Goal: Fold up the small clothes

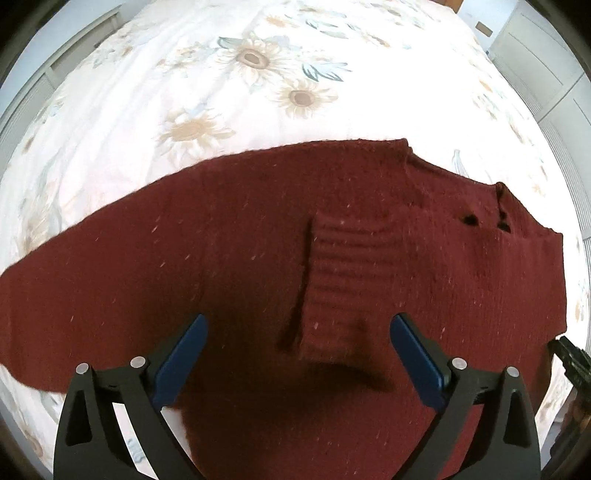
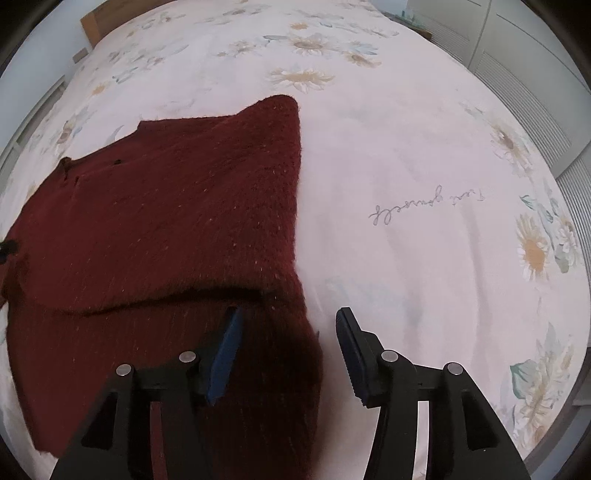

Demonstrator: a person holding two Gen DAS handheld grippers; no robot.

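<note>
Two grippers are held low over a dark red knitted sweater [image 1: 258, 229] that is spread on a bed covered with a sunflower-print duvet [image 1: 229, 74]. The garment is laid across the near part of the bed, well short of the far edge by the wooden headboard [image 2: 96, 20], presumably so that each side can be reached by one tool. A sleeve has been brought across the body, and its ribbed cuff [image 1: 340, 280] is seen resting on the middle of the knit, which suggests the folding is partly done.

The left gripper [image 1: 299, 354] is poised with its blue pads set wide apart and nothing between them; the cuff lies just beyond its tips, so a grasp or a smoothing of that sleeve is judged to be the step in hand. The right gripper [image 2: 288, 350] is likewise spread and empty, and is placed over the sweater's right-hand edge, one finger above the knit and the other above bare duvet, as if that edge were to be straddled and pinched. A folded flap is seen just ahead of it. Whether either tool touches the fabric cannot be told.
</note>
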